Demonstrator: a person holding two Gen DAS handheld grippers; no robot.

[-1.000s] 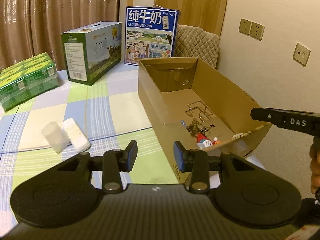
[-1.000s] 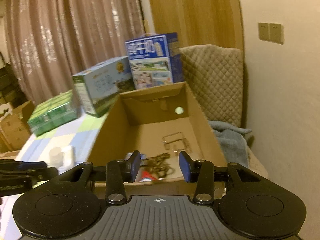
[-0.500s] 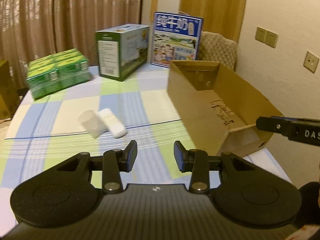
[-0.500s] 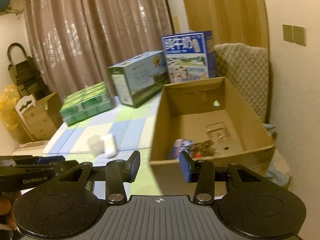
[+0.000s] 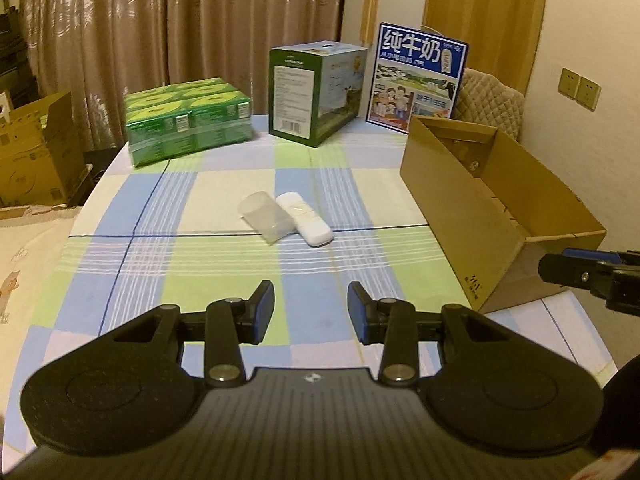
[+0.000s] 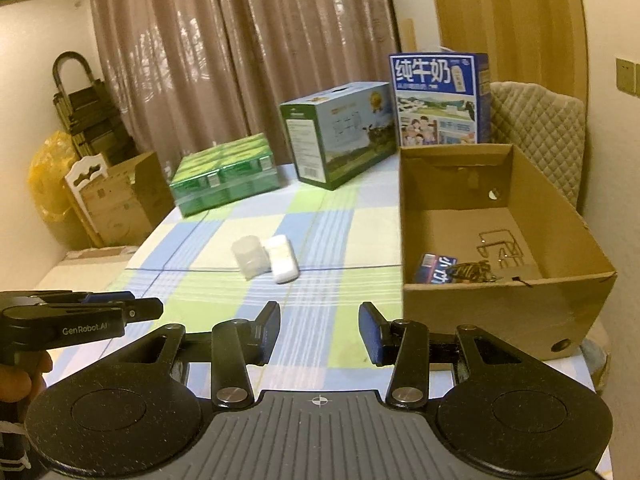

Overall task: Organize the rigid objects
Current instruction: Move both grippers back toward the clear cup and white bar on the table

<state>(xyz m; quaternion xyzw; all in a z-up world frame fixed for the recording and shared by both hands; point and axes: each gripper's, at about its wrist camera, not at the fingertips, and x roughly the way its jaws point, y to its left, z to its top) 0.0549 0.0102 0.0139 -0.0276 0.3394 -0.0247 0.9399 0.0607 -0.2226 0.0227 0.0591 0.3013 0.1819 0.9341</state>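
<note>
A clear plastic cup (image 5: 262, 213) lies on its side next to a white oblong case (image 5: 305, 224) in the middle of the checked tablecloth; both also show in the right wrist view, the cup (image 6: 250, 257) and the case (image 6: 283, 259). An open cardboard box (image 6: 504, 304) stands at the table's right; it holds a blue packet (image 6: 435, 269), a dark tangled item (image 6: 474, 271) and a wire rack (image 6: 500, 242). My left gripper (image 5: 311, 312) is open and empty, well short of the cup. My right gripper (image 6: 319, 334) is open and empty, left of the box.
A green pack of cartons (image 5: 188, 120), a green-white box (image 5: 316, 92) and a blue milk box (image 5: 418, 76) stand along the table's far edge. A quilted chair (image 6: 540, 120) stands behind the box. Cardboard boxes (image 6: 120, 196) sit on the floor at the left.
Both grippers have pulled back and swung left, away from the cardboard box, so the cup and white case now lie ahead. Both stayed open and empty.
</note>
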